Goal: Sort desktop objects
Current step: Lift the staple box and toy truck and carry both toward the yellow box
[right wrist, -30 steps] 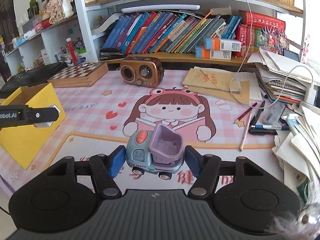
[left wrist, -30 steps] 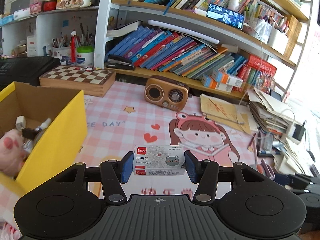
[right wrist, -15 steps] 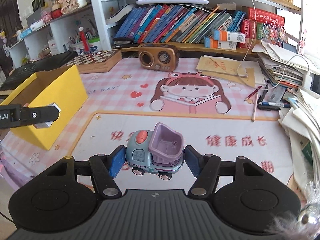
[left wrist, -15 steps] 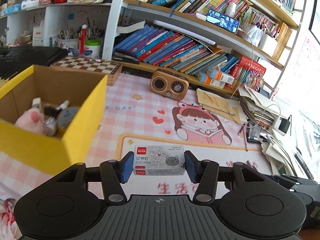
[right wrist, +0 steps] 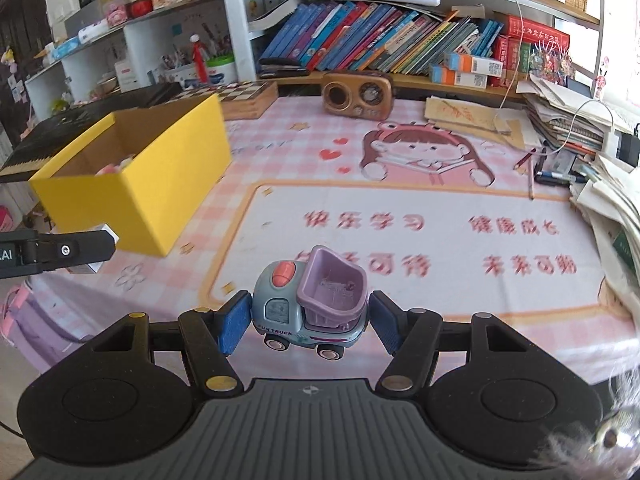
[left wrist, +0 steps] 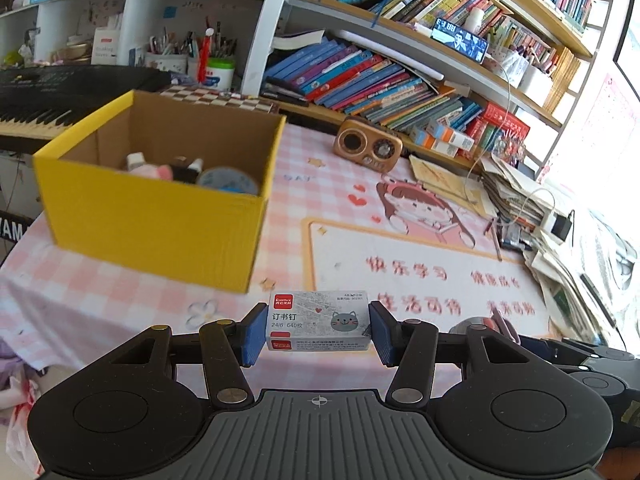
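Note:
My left gripper (left wrist: 318, 330) is shut on a grey staple box (left wrist: 318, 320) with a cat picture, held above the desk's front edge. The yellow cardboard box (left wrist: 160, 216) stands ahead to the left; a pink plush, a tape roll and small items lie inside. My right gripper (right wrist: 310, 320) is shut on a blue and purple toy truck (right wrist: 312, 300), held above the pink desk mat (right wrist: 400, 208). In the right wrist view the yellow box (right wrist: 160, 184) is at the left, and the left gripper (right wrist: 60, 250) with the staple box shows at the left edge.
A brown retro radio (left wrist: 368, 148) and a chessboard box (right wrist: 244, 94) stand at the back under shelves of books. Stacked papers, pens and a charger cable (right wrist: 580, 140) crowd the right side. A black keyboard (left wrist: 60, 92) lies behind the yellow box.
Both grippers have pulled back toward the desk's front edge and risen, each still holding its object. The yellow box now sits farther ahead, its inside more visible from the left wrist.

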### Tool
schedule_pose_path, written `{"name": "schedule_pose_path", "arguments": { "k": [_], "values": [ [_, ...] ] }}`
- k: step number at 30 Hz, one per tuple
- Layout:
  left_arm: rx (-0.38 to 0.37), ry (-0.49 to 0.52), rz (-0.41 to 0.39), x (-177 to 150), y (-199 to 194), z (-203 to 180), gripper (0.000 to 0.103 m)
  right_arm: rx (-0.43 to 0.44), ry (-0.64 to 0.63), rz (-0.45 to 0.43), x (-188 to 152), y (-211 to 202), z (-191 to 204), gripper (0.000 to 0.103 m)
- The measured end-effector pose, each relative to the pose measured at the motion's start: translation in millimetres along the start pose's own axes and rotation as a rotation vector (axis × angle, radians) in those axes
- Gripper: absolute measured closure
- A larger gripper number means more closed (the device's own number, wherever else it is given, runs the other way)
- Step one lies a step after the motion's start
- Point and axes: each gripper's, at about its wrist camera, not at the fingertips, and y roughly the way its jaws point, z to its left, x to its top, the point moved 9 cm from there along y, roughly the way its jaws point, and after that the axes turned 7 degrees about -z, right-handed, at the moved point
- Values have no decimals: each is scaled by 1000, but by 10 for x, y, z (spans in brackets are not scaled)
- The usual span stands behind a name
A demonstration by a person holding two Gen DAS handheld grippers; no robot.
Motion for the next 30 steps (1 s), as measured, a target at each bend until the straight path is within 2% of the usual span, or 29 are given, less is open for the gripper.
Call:
{"name": "schedule_pose_path", "arguments": {
  "k": [11,30],
  "values": [
    [-24,7,27,-202,-377,355,51,-4,13,18,-299,-246,499,41],
    [19,-56,-13,-215,-682,827,51,64,-54,35,-336,-268,1018,41]
  ]
}}
